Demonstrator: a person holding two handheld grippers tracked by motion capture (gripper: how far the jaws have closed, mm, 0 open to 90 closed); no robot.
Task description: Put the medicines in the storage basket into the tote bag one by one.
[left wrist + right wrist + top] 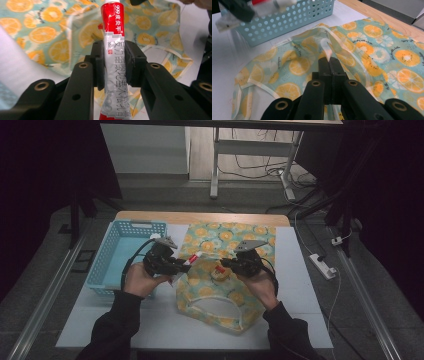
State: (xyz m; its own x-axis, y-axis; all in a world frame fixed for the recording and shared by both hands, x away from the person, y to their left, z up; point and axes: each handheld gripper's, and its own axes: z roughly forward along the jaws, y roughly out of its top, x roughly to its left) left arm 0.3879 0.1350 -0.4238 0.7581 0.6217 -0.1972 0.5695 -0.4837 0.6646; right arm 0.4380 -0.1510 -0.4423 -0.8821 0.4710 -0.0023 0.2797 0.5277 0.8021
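My left jaws clamp a red-and-silver squeeze tube [113,62]. Its red band, at twelve o'clock from the jaws, carries white print "999" followed by the characters 皮炎平. Below, on the silver part, a small red mark reads "30g" beside a column of larger grey Chinese characters I cannot read surely. The orange-slice patterned cloth bag [387,47] bears tiny cursive lettering, too small to read.

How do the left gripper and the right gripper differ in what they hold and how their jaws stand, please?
The left gripper clamps a red-and-silver tube, its jaws held apart by it; the right gripper has its jaws pressed together on a fold of the orange-print bag. The left gripper lifts the tube above the table, while the right gripper holds cloth that otherwise lies on it. Both are black, hand-held and gripping something.
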